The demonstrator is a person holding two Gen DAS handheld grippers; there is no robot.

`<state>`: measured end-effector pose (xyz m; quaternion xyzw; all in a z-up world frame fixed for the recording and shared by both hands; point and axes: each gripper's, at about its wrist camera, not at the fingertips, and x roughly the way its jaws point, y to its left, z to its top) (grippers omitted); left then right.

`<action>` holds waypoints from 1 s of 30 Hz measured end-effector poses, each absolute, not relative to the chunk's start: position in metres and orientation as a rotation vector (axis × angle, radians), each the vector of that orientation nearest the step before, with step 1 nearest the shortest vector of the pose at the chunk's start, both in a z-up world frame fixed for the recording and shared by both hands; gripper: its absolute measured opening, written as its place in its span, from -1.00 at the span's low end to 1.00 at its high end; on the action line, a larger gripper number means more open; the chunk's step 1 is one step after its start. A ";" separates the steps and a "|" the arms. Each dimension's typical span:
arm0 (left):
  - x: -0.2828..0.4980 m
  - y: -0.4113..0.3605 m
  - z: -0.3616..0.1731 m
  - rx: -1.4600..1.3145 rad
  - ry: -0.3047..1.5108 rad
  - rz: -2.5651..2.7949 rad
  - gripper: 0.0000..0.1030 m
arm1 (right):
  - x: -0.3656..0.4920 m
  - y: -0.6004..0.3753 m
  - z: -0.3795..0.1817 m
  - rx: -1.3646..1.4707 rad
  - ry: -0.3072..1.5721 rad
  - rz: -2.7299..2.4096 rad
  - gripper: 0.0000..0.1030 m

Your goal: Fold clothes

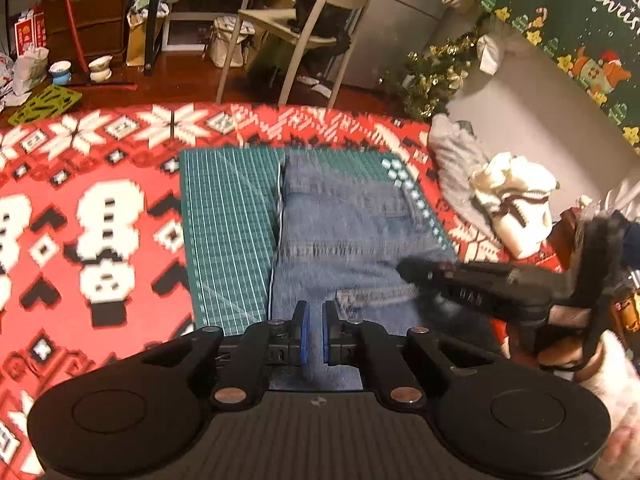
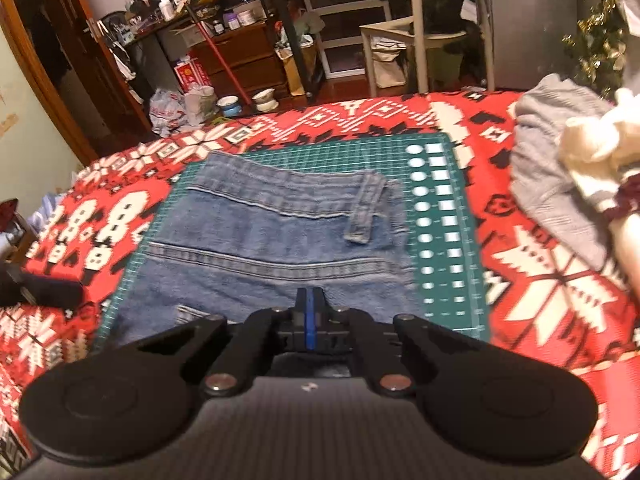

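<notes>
While the folded jeans (image 2: pixel 276 248) lay flat on the green cutting mat (image 2: pixel 444 224) over the red blanket (image 1: pixel 80 208), the left gripper (image 1: pixel 315 320) hovered nearly closed, pinching nothing. The right gripper (image 2: pixel 309 300) was pressed fully together, empty, above the denim

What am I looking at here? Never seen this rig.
There is no robot. A person holds a two-finger gripper in each hand, each with a fisheye camera looking along its fingers. One picture is from the left gripper, the other from the right gripper. Jeans lie on a green mat on a red blanket, with a grey garment and a white garment beside them. Both grippers look shut. Nothing shows between the right's pads. Whether the left pinches denim I cannot tell.
</notes>
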<state>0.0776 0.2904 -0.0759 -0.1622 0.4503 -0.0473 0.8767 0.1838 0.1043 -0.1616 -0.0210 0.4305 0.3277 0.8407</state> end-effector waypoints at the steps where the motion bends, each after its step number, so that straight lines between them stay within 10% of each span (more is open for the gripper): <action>1: 0.081 0.291 -0.072 -0.340 0.936 -0.108 -0.91 | 0.185 0.102 -0.162 -0.053 0.910 0.674 -1.00; 30: 0.162 0.250 -0.106 -0.272 0.959 -0.185 -0.94 | 0.200 0.059 -0.115 -0.017 0.895 0.676 -0.79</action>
